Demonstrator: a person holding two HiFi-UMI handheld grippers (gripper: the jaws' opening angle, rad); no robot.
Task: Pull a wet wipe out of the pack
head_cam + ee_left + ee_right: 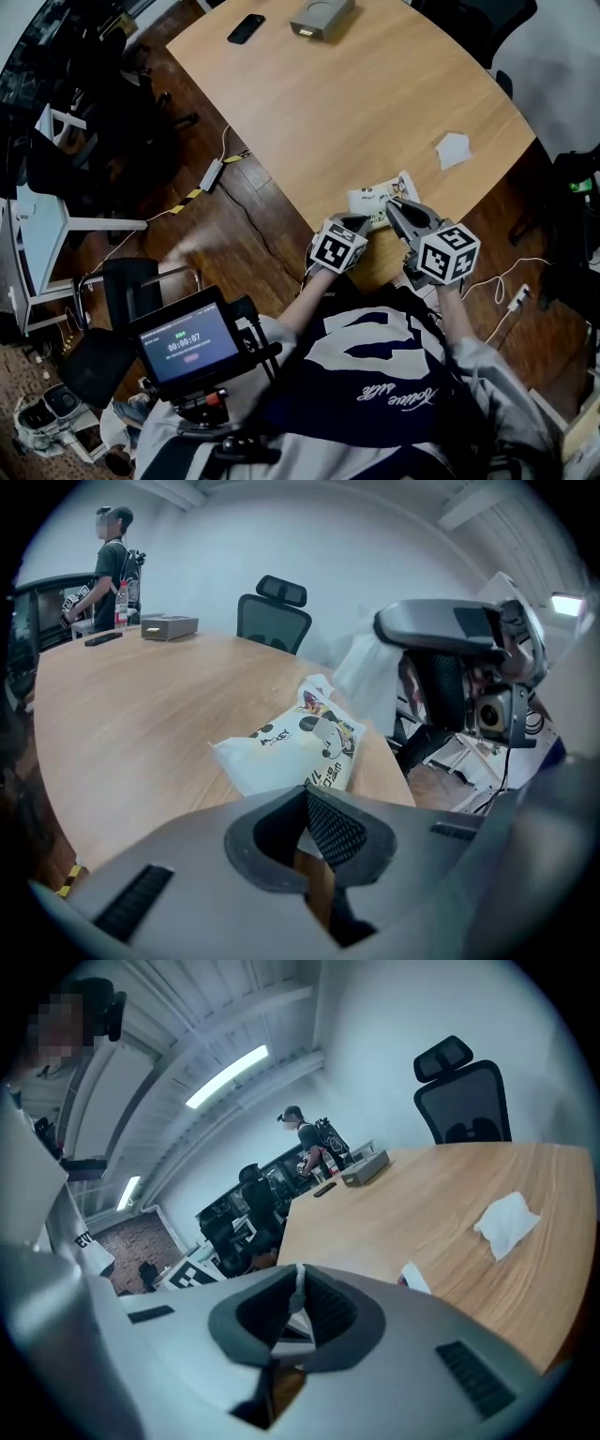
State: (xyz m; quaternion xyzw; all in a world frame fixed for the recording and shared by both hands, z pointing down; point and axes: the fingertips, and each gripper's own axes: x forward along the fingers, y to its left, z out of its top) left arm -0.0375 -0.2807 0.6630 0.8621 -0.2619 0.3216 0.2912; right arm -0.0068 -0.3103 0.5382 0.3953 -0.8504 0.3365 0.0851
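The wet wipe pack (379,199), white with cartoon print, lies near the wooden table's (356,103) front edge. In the left gripper view the pack (298,745) sits just past my left gripper (305,794), which is shut on its near edge. My right gripper (392,208) hovers over the pack's right end. It is shut on a white wet wipe (292,1327), a thin strip of which shows between the pads. Seen from the left gripper, that wipe (367,672) hangs stretched from the raised right gripper (382,626) down to the pack.
A loose crumpled wipe (453,149) lies on the table to the right, also in the right gripper view (506,1221). A phone (246,28) and a grey box (322,17) sit at the far end. An office chair (272,611) stands behind the table.
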